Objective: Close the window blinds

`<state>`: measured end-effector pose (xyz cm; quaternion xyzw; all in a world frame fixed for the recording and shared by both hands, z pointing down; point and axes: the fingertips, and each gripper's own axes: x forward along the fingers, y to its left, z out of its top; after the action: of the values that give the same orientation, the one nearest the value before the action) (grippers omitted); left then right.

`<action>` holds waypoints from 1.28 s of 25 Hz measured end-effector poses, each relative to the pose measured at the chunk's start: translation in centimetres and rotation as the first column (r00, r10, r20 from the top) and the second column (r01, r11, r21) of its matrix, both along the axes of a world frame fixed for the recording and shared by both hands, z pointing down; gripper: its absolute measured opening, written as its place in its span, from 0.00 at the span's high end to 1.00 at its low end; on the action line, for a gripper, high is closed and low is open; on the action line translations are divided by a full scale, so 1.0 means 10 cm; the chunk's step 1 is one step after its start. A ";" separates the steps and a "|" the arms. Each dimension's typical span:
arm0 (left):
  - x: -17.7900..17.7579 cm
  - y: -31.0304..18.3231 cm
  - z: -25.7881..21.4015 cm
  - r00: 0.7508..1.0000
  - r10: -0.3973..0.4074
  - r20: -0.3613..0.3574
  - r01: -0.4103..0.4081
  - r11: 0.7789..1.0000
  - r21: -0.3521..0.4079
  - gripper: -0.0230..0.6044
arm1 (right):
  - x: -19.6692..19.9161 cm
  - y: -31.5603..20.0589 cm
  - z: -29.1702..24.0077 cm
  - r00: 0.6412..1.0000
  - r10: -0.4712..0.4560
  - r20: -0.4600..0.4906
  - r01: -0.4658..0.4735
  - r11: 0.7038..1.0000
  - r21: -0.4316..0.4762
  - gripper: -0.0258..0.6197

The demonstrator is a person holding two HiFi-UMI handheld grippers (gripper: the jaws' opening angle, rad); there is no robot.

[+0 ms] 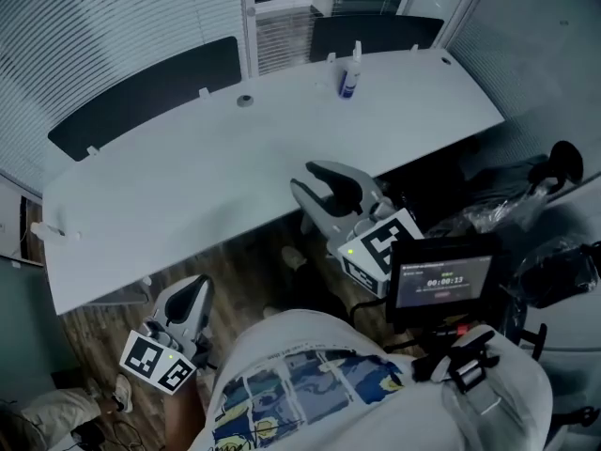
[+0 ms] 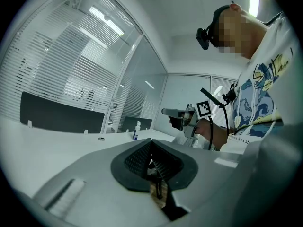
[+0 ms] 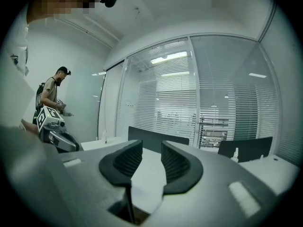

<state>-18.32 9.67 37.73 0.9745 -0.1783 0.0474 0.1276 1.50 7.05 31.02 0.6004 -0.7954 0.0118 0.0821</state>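
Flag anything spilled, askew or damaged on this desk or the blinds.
Nothing stands out. The white desk shows no spill, the small bottle stands upright near its far edge, and the blinds hang level with even slats.

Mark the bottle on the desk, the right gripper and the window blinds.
bottle point(image 1: 349, 79): head view, on its body.
right gripper point(image 1: 304, 178): head view, between its open fingertips.
window blinds point(image 3: 175, 103): right gripper view, on the slats.

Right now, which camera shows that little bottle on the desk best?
The head view: the bottle stands clear on the white desk, seen from above with its cap and body distinct. Both gripper views show it only tiny and distant, low across the desk.
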 end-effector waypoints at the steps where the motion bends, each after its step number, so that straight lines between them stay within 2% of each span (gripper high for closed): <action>1: 0.01 0.00 0.00 1.000 0.000 0.001 0.000 1.000 0.000 0.96 | -0.01 0.00 0.00 1.000 -0.004 0.000 0.004 1.000 -0.001 0.77; 32: 0.19 0.02 0.13 0.999 0.036 0.001 -0.036 0.999 -0.004 0.96 | 0.00 0.10 0.13 1.000 -0.019 -0.004 0.019 1.000 0.004 0.81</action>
<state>-16.41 9.91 39.00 0.9773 -0.1608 0.0504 0.1287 1.46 8.03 32.34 0.5932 -0.8008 0.0080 0.0826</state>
